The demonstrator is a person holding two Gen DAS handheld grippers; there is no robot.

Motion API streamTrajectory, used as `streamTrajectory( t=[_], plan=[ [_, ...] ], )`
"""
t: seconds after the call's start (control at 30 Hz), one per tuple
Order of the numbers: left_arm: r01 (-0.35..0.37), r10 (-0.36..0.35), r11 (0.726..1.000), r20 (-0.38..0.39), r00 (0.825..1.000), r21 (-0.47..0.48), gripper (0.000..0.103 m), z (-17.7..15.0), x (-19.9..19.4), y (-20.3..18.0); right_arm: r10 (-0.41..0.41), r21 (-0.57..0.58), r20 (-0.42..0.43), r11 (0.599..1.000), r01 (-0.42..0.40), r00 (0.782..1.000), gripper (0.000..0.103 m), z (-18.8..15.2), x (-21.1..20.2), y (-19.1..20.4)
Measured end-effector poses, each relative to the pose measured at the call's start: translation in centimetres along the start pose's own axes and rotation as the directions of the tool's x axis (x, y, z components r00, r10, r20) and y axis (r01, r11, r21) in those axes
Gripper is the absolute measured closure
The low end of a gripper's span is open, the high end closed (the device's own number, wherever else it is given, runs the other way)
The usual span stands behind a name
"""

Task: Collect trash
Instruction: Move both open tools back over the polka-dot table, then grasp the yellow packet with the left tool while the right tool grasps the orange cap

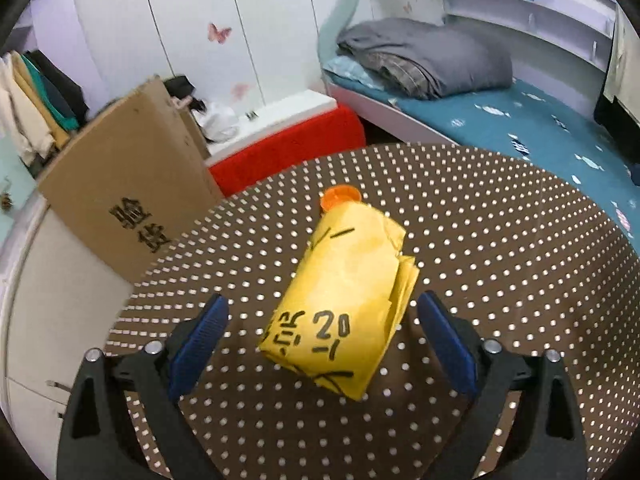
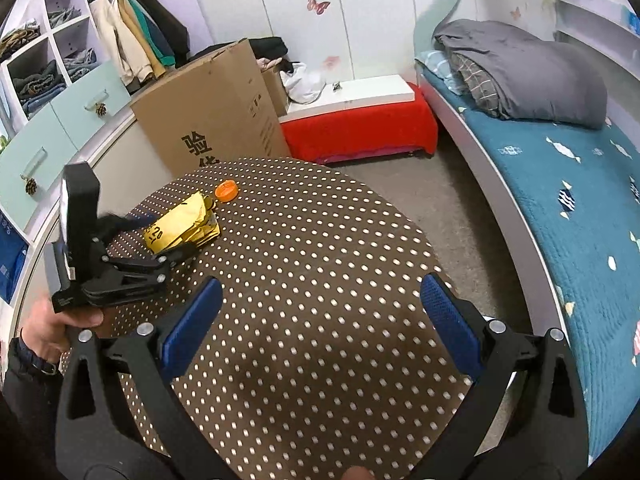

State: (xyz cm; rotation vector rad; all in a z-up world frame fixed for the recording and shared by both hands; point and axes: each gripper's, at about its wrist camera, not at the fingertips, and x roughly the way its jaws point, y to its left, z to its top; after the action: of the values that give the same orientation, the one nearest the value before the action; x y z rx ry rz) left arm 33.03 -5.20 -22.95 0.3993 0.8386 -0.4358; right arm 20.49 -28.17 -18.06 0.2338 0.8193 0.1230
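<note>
The left tool (image 1: 322, 334), spread and not touching, straddles the folded yellow paper packet (image 1: 344, 300), whose long axis runs away toward the bench's (image 1: 500, 240) far edge, while the spread, empty right tool (image 2: 322, 312) is well apart.

One table (image 2: 320, 280) with a dotted cloth. On it, one yellow packet (image 1: 340, 300) and, at its 12 o'clock, one orange cap (image 1: 340, 197). Two grippers: left (image 1: 320, 320), right (image 2: 322, 304). At 10 o'clock off the table, one cardboard box (image 1: 128, 184); at 2 o'clock, one bed (image 2: 560, 184) with one folded grey quilt (image 1: 432, 60). One red bench (image 2: 360, 128).
</note>
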Motion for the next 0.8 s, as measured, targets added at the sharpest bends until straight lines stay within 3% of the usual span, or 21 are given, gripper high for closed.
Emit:
streamTrajectory(
  t=[0.1, 0.23, 0.43, 0.6, 0.73, 0.8],
  plan=[
    [0.05, -0.05, 0.998, 0.003, 0.999, -0.042, 0.04, -0.5, 0.2, 0.5, 0.016, -0.02, -0.014, 1.0, -0.016, 1.0, 0.006, 0.7, 1.7, 1.0],
    [0.06, -0.056, 0.992, 0.034, 0.998, -0.11, 0.05, -1.3, -1.1, 1.6, 0.035, -0.052, -0.05, 0.998, -0.038, 0.998, 0.006, 1.9, 4.9, 2.9],
    [0.019, -0.005, 0.962, 0.054, 0.999, -0.274, 0.05, -4.2, -3.0, 3.7, 0.058, -0.112, -0.076, 0.992, -0.066, 0.995, 0.006, 4.0, 10.5, 6.3],
    [-0.033, 0.055, 0.935, 0.052, 0.997, -0.352, 0.05, -6.0, -4.4, 4.9, 0.048, -0.226, -0.087, 0.972, -0.067, 0.995, 0.006, 5.3, 14.4, 9.6],
    [-0.058, 0.085, 0.91, 0.049, 0.995, -0.411, 0.049, -7.0, -4.8, 6.0, 0.02, -0.279, -0.109, 0.959, -0.05, 0.994, 0.025, 6.0, 17.1, 11.6],
    [-0.055, 0.087, 0.897, 0.053, 0.995, -0.439, 0.049, -7.5, -4.8, 6.4, -0.012, -0.309, -0.102, 0.951, -0.021, 0.995, 0.029, 6.2, 18.0, 12.3]
  ],
)
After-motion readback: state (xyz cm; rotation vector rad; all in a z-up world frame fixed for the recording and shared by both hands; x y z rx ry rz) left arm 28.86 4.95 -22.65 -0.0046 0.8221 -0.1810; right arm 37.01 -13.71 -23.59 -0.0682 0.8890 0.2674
